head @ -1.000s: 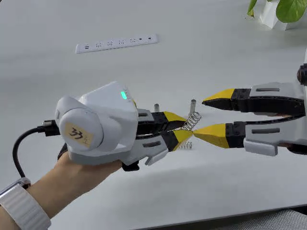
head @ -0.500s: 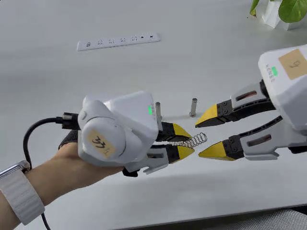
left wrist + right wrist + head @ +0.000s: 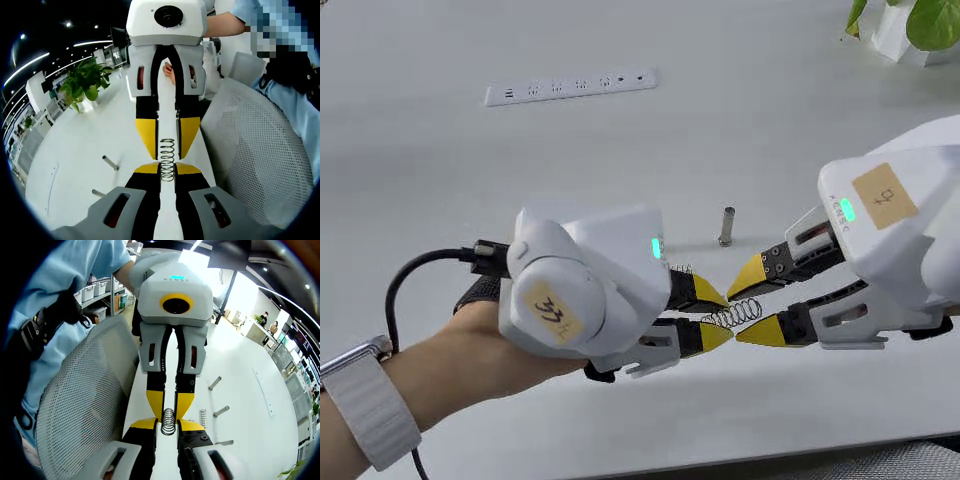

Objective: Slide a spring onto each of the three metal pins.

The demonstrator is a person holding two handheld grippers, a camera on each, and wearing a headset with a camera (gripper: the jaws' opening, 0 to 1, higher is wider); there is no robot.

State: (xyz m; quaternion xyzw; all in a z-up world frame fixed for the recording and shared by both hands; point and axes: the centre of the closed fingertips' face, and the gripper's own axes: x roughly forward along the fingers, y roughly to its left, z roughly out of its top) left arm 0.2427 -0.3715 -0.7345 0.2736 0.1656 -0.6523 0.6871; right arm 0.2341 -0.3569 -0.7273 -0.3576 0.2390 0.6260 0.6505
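Note:
A small steel spring [image 3: 740, 313] hangs level above the table, with my left gripper [image 3: 725, 318] shut on one end of it. In the left gripper view the spring [image 3: 167, 165] stands between my left gripper's [image 3: 167, 171] yellow tips. My right gripper [image 3: 736, 317] faces it tip to tip, open, with a jaw close on either side of the spring's free end [image 3: 168, 421]. One metal pin [image 3: 727, 226] stands upright on the table beyond the tips. The right gripper view shows three pins [image 3: 215, 383] [image 3: 221, 411] [image 3: 225, 442] and a second spring [image 3: 203, 416] lying beside them.
A white power strip [image 3: 570, 86] lies at the back of the white table [image 3: 440, 180]. A potted plant [image 3: 910, 20] stands at the far right corner. A black cable [image 3: 410, 275] trails from the left gripper. A mesh chair [image 3: 260, 160] sits by the table's near edge.
My left gripper has carried the spring away from the pins toward the near edge. My right gripper has swung in to meet it, and its jaws have narrowed around the spring's free end.

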